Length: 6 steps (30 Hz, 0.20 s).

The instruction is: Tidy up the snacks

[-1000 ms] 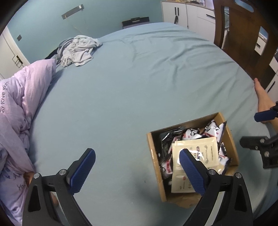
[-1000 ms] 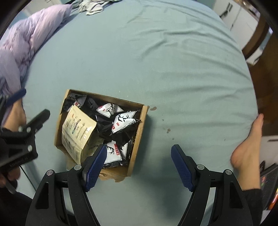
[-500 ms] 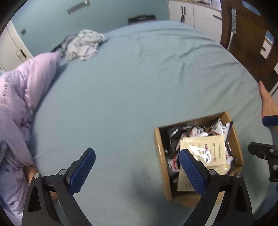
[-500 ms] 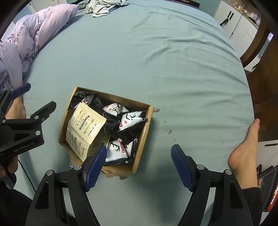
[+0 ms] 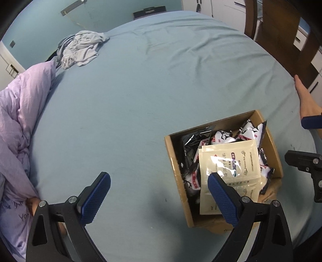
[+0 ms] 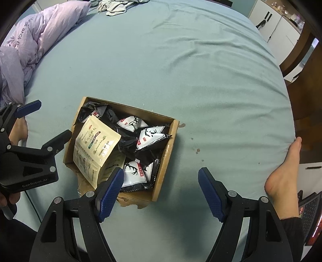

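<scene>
Left wrist view first: the left gripper (image 5: 159, 193) is pointed steeply down at the bed sheet (image 5: 140, 96), its blue fingers (image 5: 94, 198) spread wide with nothing between them. One finger is seen over bare sheet, the other over the near edge of the cardboard box (image 5: 175, 167). The box is set on the sheet, and it is packed with snacks: a cream pouch (image 5: 229, 161) is laid flat on top, and black-and-white packets (image 5: 249, 129) are heaped beneath and behind it. At the right edge of that view, part of the right gripper (image 5: 308, 161) is caught just beside the box.

Right wrist view now: the right gripper (image 6: 161, 192) is likewise held wide apart and empty, one finger over the box's near corner, the other over open sheet. The cardboard box (image 6: 167, 153) is seen with a torn flap at its near side, the cream pouch (image 6: 96, 147) leaned against its left wall, the black-and-white packets (image 6: 149, 137) filling the rest. The left gripper (image 6: 28, 149) is parked just beside the box's left wall. A lilac duvet (image 6: 36, 40) is bunched at the far left, a grey garment (image 6: 116, 6) lies crumpled well beyond, and a bare foot (image 6: 285, 173) is rested on the sheet's right edge.
</scene>
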Motion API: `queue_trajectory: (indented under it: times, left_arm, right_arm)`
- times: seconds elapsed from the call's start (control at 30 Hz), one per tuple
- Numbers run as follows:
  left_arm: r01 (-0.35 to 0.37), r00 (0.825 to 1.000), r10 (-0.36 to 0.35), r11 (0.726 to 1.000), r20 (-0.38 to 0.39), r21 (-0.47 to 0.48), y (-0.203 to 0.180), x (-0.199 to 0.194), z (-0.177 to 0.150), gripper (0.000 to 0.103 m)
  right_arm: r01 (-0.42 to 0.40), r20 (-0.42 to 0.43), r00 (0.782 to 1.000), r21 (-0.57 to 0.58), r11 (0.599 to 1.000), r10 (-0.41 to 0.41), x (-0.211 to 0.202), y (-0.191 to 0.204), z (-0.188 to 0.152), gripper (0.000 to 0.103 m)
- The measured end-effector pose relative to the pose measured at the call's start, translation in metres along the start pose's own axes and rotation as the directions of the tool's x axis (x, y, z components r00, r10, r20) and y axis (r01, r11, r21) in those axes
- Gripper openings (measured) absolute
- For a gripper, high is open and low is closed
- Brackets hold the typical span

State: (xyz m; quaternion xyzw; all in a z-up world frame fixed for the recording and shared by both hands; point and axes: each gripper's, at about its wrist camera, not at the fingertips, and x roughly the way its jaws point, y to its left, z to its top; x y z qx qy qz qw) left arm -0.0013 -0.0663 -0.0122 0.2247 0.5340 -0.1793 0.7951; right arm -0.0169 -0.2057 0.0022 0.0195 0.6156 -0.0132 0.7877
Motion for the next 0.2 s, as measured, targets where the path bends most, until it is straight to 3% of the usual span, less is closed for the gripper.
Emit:
queue_trajectory:
  times: [0.2]
  left_arm:
    - [0.015, 1.0, -0.015, 1.0, 0.008, -0.028, 0.0033, -0.0042, -0.0008, 0.099]
  right_arm:
    - [-0.007, -0.005, 1.0, -0.005, 1.0, 0.007, 0.001, 0.0005, -0.0018, 0.076]
